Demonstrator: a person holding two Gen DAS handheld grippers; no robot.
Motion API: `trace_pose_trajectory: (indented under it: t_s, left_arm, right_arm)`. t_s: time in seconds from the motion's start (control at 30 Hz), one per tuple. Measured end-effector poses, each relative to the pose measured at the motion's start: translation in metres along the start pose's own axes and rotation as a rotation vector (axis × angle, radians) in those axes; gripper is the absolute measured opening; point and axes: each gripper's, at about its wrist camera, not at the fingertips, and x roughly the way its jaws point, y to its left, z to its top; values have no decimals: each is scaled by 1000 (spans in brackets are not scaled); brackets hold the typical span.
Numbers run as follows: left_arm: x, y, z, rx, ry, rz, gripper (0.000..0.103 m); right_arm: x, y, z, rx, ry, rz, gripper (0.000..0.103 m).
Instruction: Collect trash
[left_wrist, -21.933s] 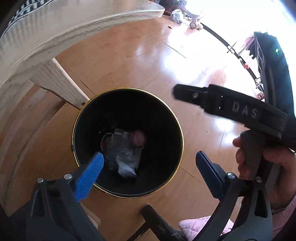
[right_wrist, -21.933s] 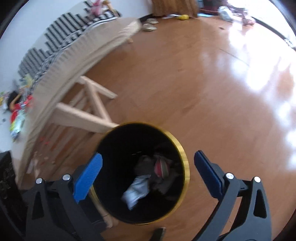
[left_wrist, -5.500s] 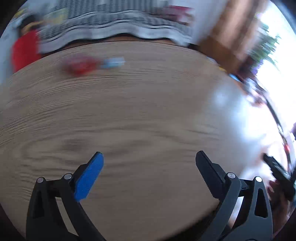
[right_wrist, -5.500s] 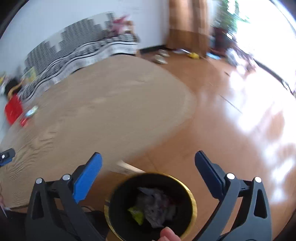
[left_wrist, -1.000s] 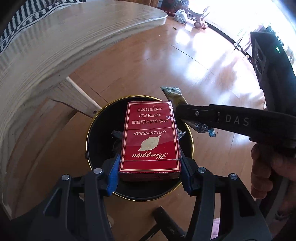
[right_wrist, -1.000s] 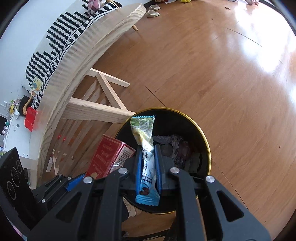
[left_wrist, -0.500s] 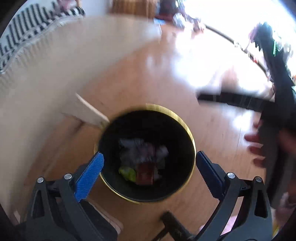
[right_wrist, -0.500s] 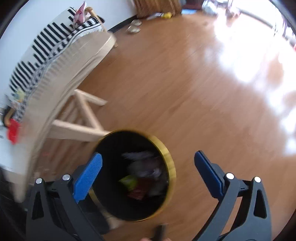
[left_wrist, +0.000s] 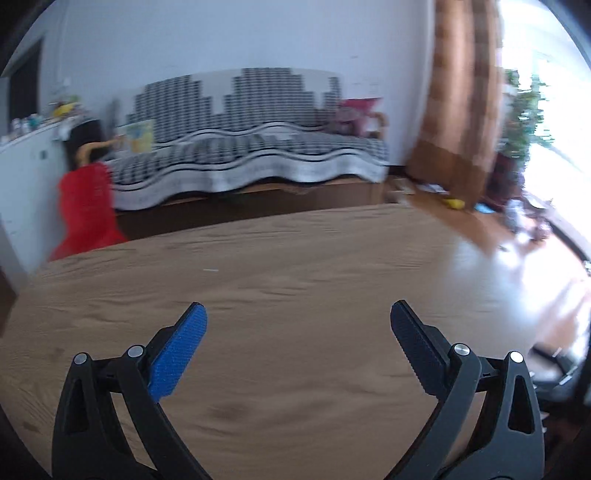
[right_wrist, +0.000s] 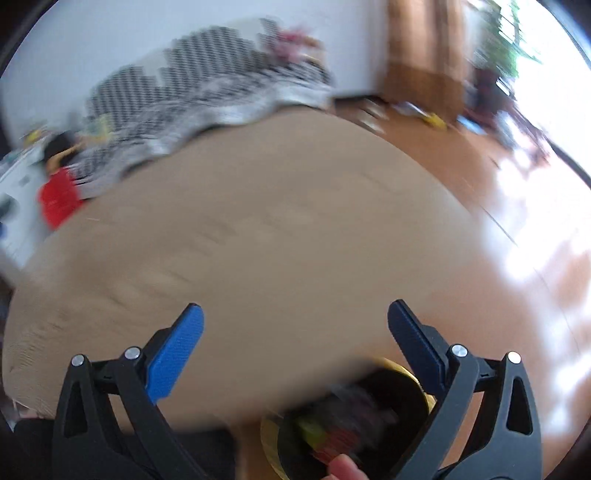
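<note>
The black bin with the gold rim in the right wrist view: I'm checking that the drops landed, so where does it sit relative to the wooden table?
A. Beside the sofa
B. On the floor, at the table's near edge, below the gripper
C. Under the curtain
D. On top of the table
B: the bin shows at the bottom of the frame, partly hidden by the table edge, with blurred trash inside, below the open right gripper.

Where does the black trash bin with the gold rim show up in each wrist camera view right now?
Left wrist view: the trash bin is not in it; the wooden table fills the lower half.
Right wrist view: the trash bin sits at the bottom edge, right of centre, partly hidden under the table's edge, with blurred trash inside.
Shared landmark: the black-and-white patterned sofa behind the table in both views.
</note>
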Motion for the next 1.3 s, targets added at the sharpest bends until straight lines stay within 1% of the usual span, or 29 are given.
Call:
trace_pose_trajectory:
  t_s: [0.03,0.1,0.13,0.17,0.2,0.23,0.27,0.3,0.33,0.37,0.43,0.5,0.53,0.6,0.63,0.73,0.8,0.9,1.03,1.1,1.13,1.23,1.3]
  left_arm:
    - [8,16,-2,-2,1,34,97]
    - [25,56,-9,-29,-5,126,97]
    - [27,77,-19,-60,-49,161,97]
    - [31,97,-32,-119,-90,221,97]
    - [42,115,-32,-191,-20,260,97]
    - [45,127,-31,-244,24,218,96]
    - [44,140,-29,-295,10,136,97]
    - [39,151,-28,-343,-26,71,97]
    - [37,159,-28,-377,-29,62,97]
    - [37,163,-29,-379,-15,71,97]
    - [40,168,-31,-331,26,60,97]
    - [42,169,-32,-260,51,66,97]
    - [39,169,-34,-219,59,88,97]
    - [41,172,-38,-179,76,128,97]
    - [38,171,-41,-178,85,129,97]
    - [39,172,-48,-196,106,99,97]
    - [40,171,-49,-204,105,99,97]
    - [39,167,-51,-222,108,96,97]
    - [39,163,-58,-238,135,56,97]
    - [38,163,-61,-240,144,42,97]
    - [38,163,-62,-241,145,41,97]
    - [37,160,-66,-236,147,41,97]
    - [40,158,-68,-229,157,41,97]
  right_arm:
    - [5,22,12,-25,-6,23,96]
    - [17,81,36,-81,-52,91,96]
    - [20,104,43,-95,-86,106,96]
    - [24,129,48,-115,-127,112,96]
    - [29,148,52,-137,-157,109,96]
    - [34,165,55,-154,-190,99,96]
    - [38,182,56,-156,-218,85,96]
    - [44,195,55,-146,-240,90,96]
    - [49,206,50,-149,-255,101,96]
    - [56,218,43,-188,-246,101,96]
    - [66,231,40,-237,-202,116,96]
    - [71,235,38,-232,-184,108,96]
    - [77,237,36,-226,-160,118,96]
    - [84,245,29,-226,-130,121,96]
    - [88,245,26,-227,-115,114,96]
    - [89,245,19,-198,-86,119,96]
    - [94,245,18,-168,-49,135,96]
    - [98,245,11,-167,-2,126,96]
    - [91,240,3,-146,46,166,96]
    - [80,236,3,-130,42,197,96]
    - [72,234,3,-125,19,203,96]
    - [62,230,4,-131,-33,201,96]
    - [59,224,5,-134,-64,183,96]
